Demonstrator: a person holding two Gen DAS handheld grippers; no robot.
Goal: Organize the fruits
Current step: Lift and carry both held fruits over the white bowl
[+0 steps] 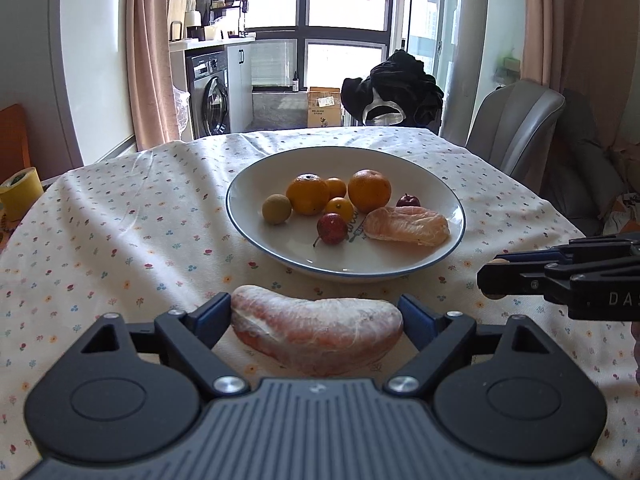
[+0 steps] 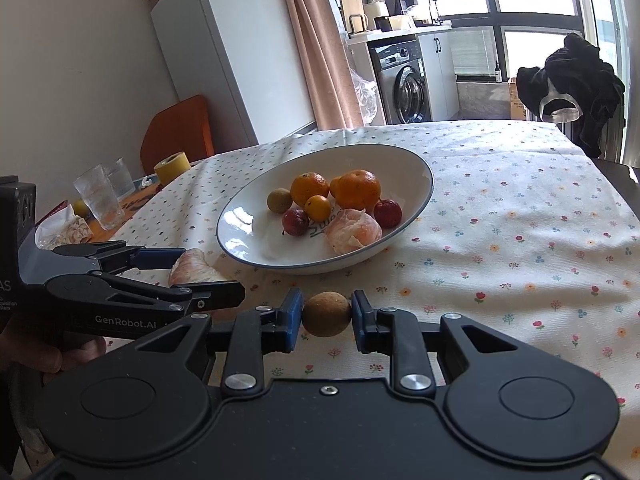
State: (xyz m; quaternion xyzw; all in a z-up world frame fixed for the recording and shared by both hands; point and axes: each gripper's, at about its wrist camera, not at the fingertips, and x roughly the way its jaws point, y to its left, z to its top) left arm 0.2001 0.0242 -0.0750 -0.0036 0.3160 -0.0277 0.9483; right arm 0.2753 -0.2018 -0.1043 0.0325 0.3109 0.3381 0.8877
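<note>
A white blue-rimmed plate (image 1: pixel 344 274) (image 2: pixel 240 250) on the flowered tablecloth holds two oranges (image 1: pixel 308 194), small yellow and red fruits, a brownish round one and a peeled pomelo segment (image 1: pixel 406 226). My left gripper (image 1: pixel 316 308) (image 2: pixel 208 272) is shut on a second peeled pomelo segment (image 1: pixel 316 334) (image 2: pixel 188 268), its pads against both ends, just in front of the plate. My right gripper (image 2: pixel 326 316) (image 1: pixel 494 270) is shut on a small brown round fruit (image 2: pixel 326 314), near the plate's front right edge.
A yellow tape roll (image 2: pixel 172 166) and two drinking glasses (image 2: pixel 98 200) stand at the table's left end among some clutter. A grey chair (image 1: pixel 516 128) and a chair draped in black clothes (image 1: pixel 396 88) stand beyond the far edge.
</note>
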